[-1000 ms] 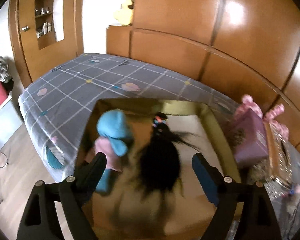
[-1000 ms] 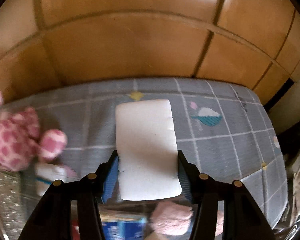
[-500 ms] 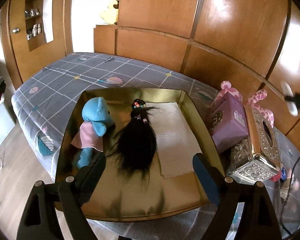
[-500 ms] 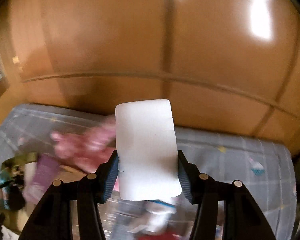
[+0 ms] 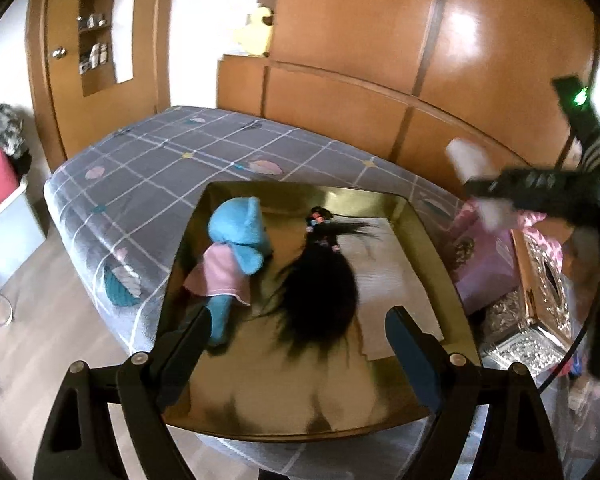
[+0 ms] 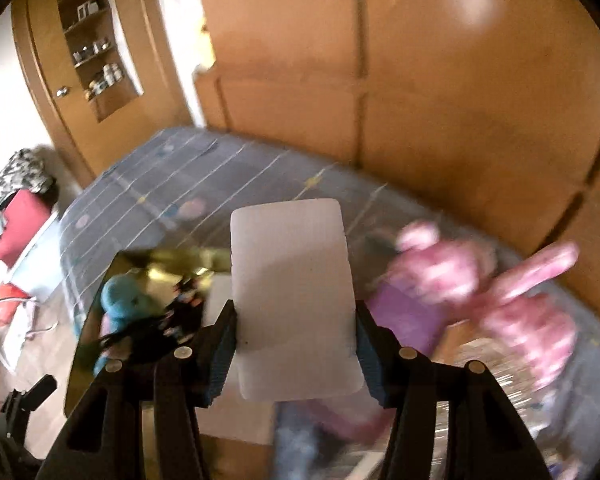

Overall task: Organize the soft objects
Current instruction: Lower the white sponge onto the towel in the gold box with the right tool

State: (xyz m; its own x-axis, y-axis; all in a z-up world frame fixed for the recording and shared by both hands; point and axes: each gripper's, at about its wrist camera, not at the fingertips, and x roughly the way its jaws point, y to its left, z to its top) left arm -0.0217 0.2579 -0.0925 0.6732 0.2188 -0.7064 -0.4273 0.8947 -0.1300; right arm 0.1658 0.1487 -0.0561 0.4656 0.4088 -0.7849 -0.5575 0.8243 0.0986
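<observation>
right tongs (image 6: 296,332) swing over toward gold box (image 5: 416,216), pinching white foam pad (image 6: 292,300); left tongs (image 5: 298,340) spread, empty. fast swing could slip pad short of box.

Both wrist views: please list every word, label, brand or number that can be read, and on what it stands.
None can be read.
Purple box: it has a dark emblem and a pale label, both too blurred.
White foam block in the right gripper: plain.
</observation>
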